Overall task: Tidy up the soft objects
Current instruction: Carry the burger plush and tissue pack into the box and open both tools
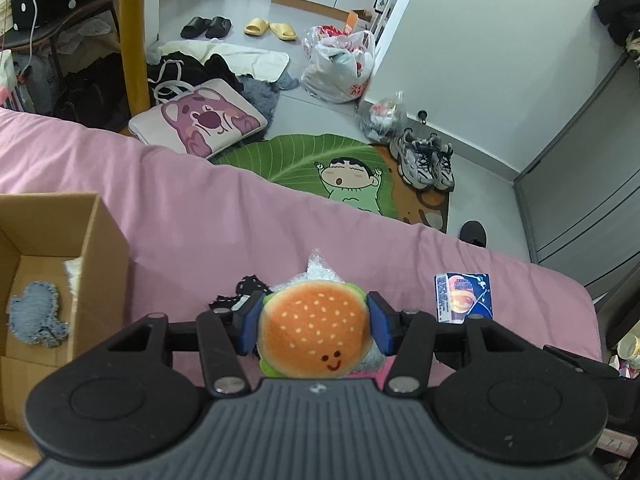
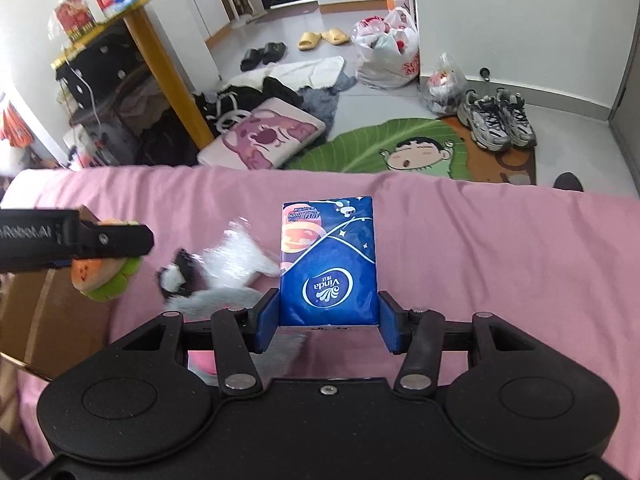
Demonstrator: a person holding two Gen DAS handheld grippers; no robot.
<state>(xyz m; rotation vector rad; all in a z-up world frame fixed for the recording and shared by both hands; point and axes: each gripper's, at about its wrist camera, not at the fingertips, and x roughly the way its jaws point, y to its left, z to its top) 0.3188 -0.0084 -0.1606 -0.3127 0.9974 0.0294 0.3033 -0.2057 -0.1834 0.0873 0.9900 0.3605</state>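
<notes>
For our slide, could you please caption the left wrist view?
Left tool grips a burger plush above the pink bedsheet.

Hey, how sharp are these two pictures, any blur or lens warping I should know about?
Left wrist view: mostly sharp; the burger plush in the left gripper is crisp, and the fisheye bends the bed edge. Right wrist view: the tissue pack in the right gripper is sharp, but the white plastic bag beside it is smeared, and the frame's left edge is soft.

Orange seeded burger plush (image 1: pixel 314 326), blue tissue pack (image 2: pixel 328 260), pink bedsheet (image 1: pixel 200 208)
</notes>
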